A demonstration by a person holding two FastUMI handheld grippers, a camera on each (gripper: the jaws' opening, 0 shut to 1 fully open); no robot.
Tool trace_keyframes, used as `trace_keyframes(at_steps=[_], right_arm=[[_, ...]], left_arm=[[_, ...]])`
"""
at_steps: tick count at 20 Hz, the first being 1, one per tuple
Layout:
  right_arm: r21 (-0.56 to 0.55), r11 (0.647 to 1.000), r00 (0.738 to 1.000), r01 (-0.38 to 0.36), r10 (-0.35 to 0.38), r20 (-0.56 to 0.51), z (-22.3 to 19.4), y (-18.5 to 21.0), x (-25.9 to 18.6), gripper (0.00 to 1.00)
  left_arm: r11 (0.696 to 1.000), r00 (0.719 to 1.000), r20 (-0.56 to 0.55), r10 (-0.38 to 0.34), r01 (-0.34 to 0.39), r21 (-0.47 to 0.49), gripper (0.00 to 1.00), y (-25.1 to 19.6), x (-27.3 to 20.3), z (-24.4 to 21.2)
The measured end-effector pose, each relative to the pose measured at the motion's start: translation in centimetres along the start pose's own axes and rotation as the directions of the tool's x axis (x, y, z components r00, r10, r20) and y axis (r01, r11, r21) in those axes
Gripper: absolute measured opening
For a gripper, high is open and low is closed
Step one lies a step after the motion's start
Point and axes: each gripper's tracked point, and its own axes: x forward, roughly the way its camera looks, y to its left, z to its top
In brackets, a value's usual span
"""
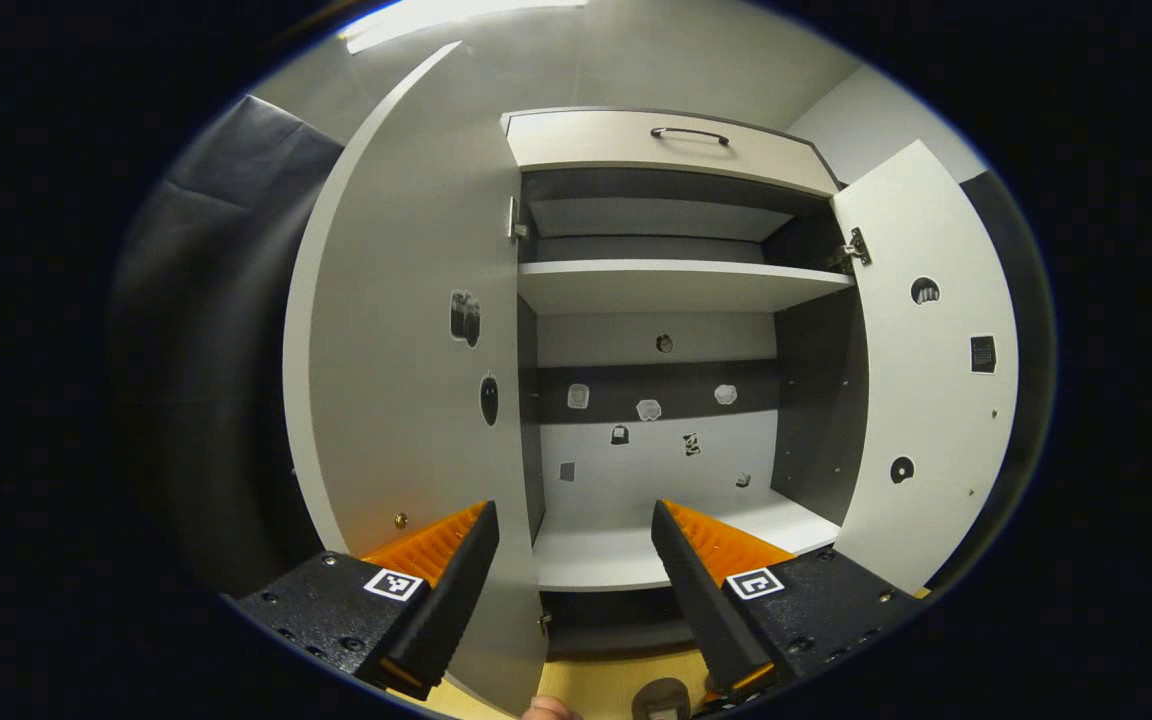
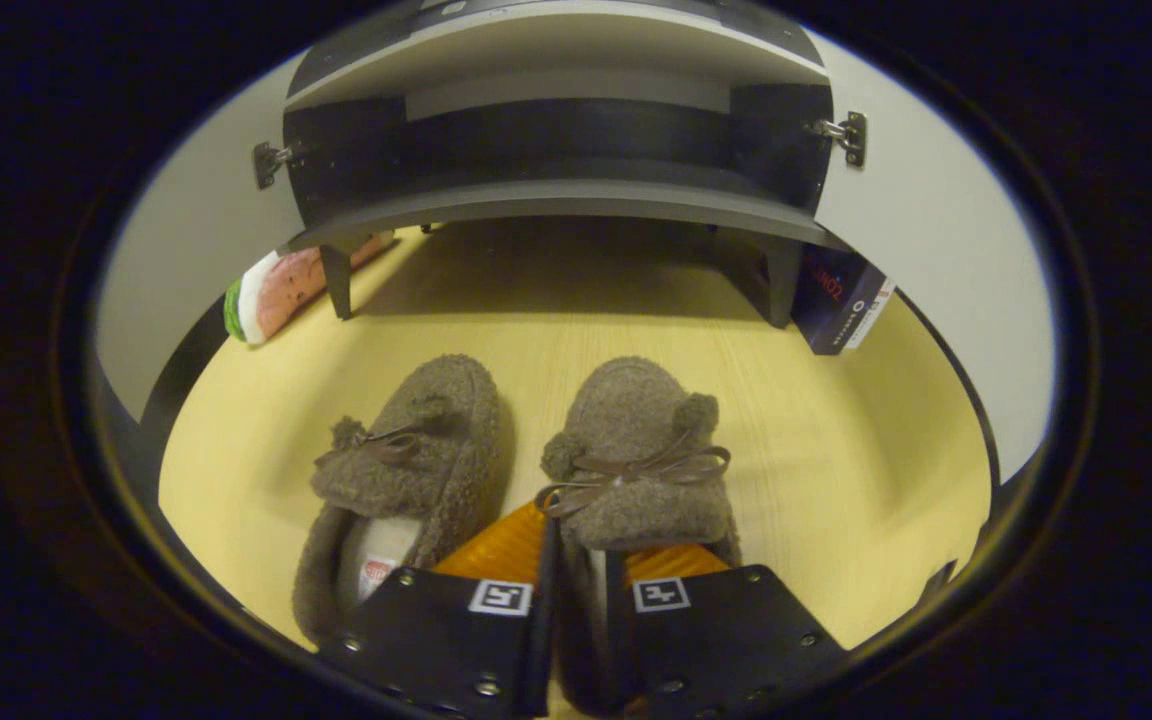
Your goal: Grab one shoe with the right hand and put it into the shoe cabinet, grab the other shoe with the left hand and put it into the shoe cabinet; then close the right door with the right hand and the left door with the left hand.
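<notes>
Two fuzzy brown slippers with bows lie side by side on the yellow floor in the right gripper view. My right gripper (image 2: 581,580) is shut on the inner side wall of the right slipper (image 2: 636,450), one finger inside it and one outside. The left slipper (image 2: 416,450) lies free beside it. The shoe cabinet (image 1: 676,285) stands with both doors wide open: left door (image 1: 406,350), right door (image 1: 926,380). My left gripper (image 1: 573,515) is open and holds nothing, raised in front of the lower white shelf (image 1: 586,560). A slipper toe (image 1: 661,698) peeks in below it.
The cabinet's bottom edge (image 2: 556,200) and its short legs stand just beyond the slippers. A colourful package (image 2: 266,290) lies by the left leg and a dark blue box (image 2: 841,295) by the right leg. A drawer with a handle (image 1: 688,133) tops the cabinet.
</notes>
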Motion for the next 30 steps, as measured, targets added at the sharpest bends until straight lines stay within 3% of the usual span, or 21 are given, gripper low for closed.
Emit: trace_keyframes(at_steps=[2, 6, 7, 10, 14, 17, 23, 27, 30], right_arm=[[-0.009, 1.0, 1.0, 0.001, -0.001, 0.001, 0.0, 0.4, -0.1, 0.09], [-0.024, 1.0, 0.999, 0.017, -0.016, 0.036, 0.6, 0.2, -0.6, 0.08], [-0.018, 1.0, 0.999, 0.011, -0.011, 0.038, 0.7, 0.1, -0.3, 0.01], [0.011, 1.0, 0.998, -0.001, 0.001, 0.057, 1.7, -0.5, -1.4, 0.01], [0.008, 1.0, 0.986, -0.005, 0.003, 0.165, 6.0, -1.4, -5.6, 0.01], [0.01, 1.0, 0.961, -0.014, 0.011, 0.276, 11.5, -2.0, -10.1, 0.0], [-0.011, 1.0, 0.885, -0.024, 0.026, 0.465, 24.2, -2.6, -18.1, 0.0], [-0.028, 1.0, 0.834, -0.01, 0.023, 0.551, 31.7, -3.0, -20.0, 0.0], [-0.036, 0.999, 0.814, -0.002, 0.022, 0.58, 36.8, -3.4, -19.8, 0.0]], left_arm=[[1.0, 1.0, 0.001, 0.002, -0.002, 0.006, 0.94, 0.0, 0.0, 0.0], [1.0, 1.0, 0.004, -0.001, 0.001, 0.012, 0.94, 0.0, 0.0, 0.0], [1.0, 1.0, 0.004, -0.002, 0.002, 0.012, 0.94, 0.0, 0.0, 0.0], [1.0, 1.0, 0.005, -0.004, 0.004, 0.013, 0.94, -0.1, 0.0, 0.0], [1.0, 1.0, 0.01, -0.009, 0.009, 0.019, 0.94, -0.1, 0.0, 0.0], [1.0, 1.0, 0.018, -0.008, 0.008, 0.017, 0.94, -0.1, 0.0, 0.1], [1.0, 1.0, 0.026, -0.008, 0.008, 0.021, 0.94, -0.1, 0.1, 0.2], [1.0, 1.0, 0.014, -0.004, 0.003, 0.01, 0.94, 0.0, 0.1, 0.2], [1.0, 1.0, 0.002, 0.016, -0.016, 0.013, 0.94, 0.2, 0.4, 0.4]])
